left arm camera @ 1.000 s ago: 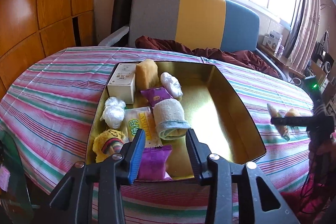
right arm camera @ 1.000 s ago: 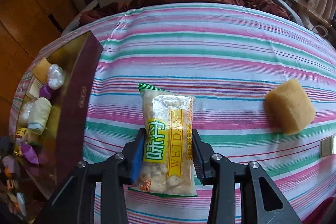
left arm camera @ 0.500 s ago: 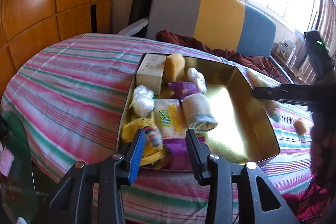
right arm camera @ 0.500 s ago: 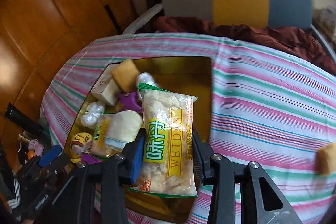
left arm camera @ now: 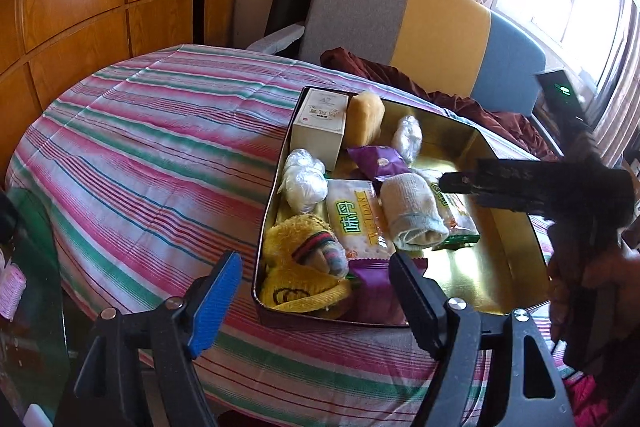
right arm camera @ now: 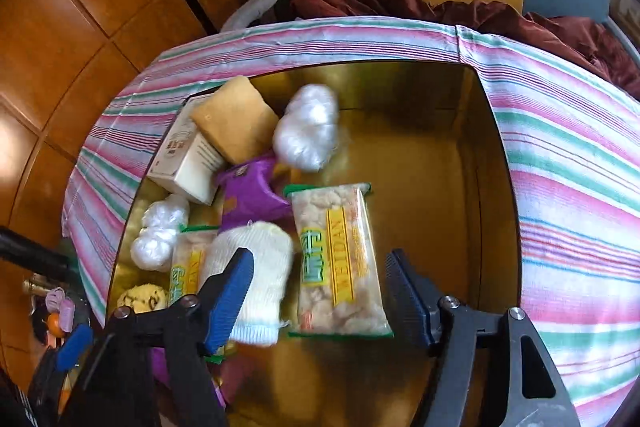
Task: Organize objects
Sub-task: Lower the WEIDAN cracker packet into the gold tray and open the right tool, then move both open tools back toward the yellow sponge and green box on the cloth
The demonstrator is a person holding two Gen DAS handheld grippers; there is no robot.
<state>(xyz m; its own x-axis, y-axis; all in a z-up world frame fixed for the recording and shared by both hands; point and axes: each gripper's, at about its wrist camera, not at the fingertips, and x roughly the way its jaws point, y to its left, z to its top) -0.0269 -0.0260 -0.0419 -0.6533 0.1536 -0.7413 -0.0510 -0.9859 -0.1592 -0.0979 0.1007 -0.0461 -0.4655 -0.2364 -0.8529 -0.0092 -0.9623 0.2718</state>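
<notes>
Tablecloth [left arm camera: 152,147], striped pink, green and white, covers a round table; a gold-lined tray [left arm camera: 500,275] sits on it toward the right in the left wrist view. Left gripper [left arm camera: 316,291] hangs over the tray's near left corner, jaws opening, nothing between them. Tray contents, left to right in the right wrist view: yellow plush toy [right arm camera: 144,297] at the near left corner; clear plastic bundle [right arm camera: 160,231]; white box [right arm camera: 184,163] at the far left; tan sponge [right arm camera: 236,119] leaning on the box; first snack packet [right arm camera: 188,267] partly under a rolled white sock [right arm camera: 256,275]; purple pouch [right arm camera: 252,195] mid-tray; second plastic bundle [right arm camera: 310,127] beyond it. Snack packet [right arm camera: 340,259] with yellow and green print lies flat on the tray floor, touching the sock's right side. Right gripper [right arm camera: 320,291] is over it, jaws opening, both pads clear of the wrapper. Right half of the tray floor is bare gold. Striped sofa [left arm camera: 400,19] behind the table.
</notes>
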